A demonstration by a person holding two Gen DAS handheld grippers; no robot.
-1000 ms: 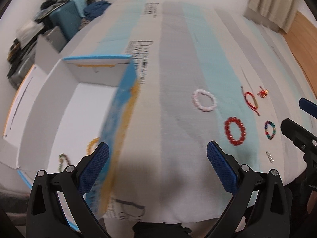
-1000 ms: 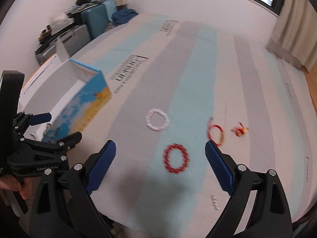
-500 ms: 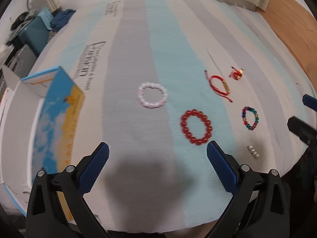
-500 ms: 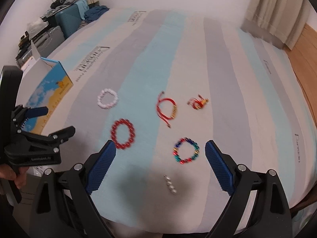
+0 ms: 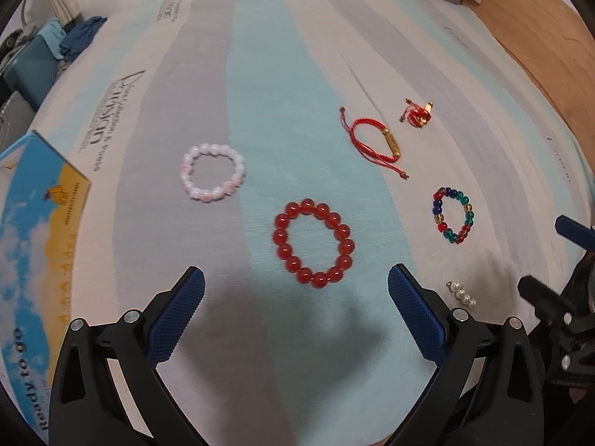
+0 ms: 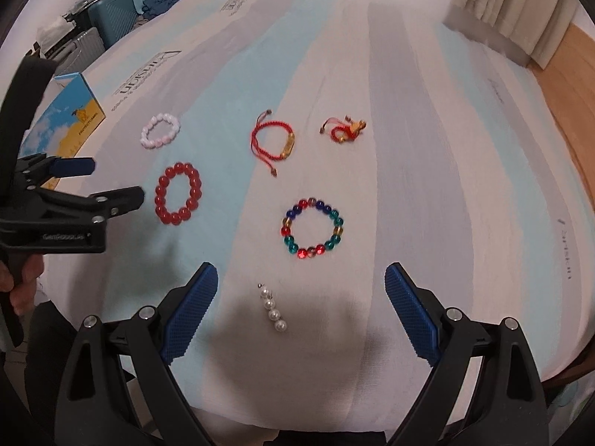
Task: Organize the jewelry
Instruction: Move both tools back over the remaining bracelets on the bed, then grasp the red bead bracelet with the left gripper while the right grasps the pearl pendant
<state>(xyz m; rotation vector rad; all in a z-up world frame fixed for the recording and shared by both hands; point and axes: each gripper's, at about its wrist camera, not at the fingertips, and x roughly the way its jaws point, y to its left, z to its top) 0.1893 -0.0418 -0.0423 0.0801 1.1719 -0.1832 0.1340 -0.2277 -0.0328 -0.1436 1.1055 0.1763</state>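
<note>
Both views have swung right since a second ago: the box (image 5: pixel 41 223) has slid to the left edge, and the jewelry now fills the middle. Striped bedding (image 6: pixel 409 148) spreads under everything. Left gripper (image 5: pixel 296 290) hovers with jaws spread wide and empty, the red bead bracelet (image 5: pixel 314 247) lying just ahead between its fingertips. Right gripper (image 6: pixel 301 286) is wide apart too, nothing held; the pearl strand (image 6: pixel 272 308) lies between its fingers and the multicolour bead bracelet (image 6: pixel 313 228) just beyond. Farther out: pink-white bead bracelet (image 6: pixel 160 131), red cord bracelet (image 6: pixel 273 141) with a gold bar, and a small red-and-gold charm (image 6: pixel 346 130), all apart from one another.
</note>
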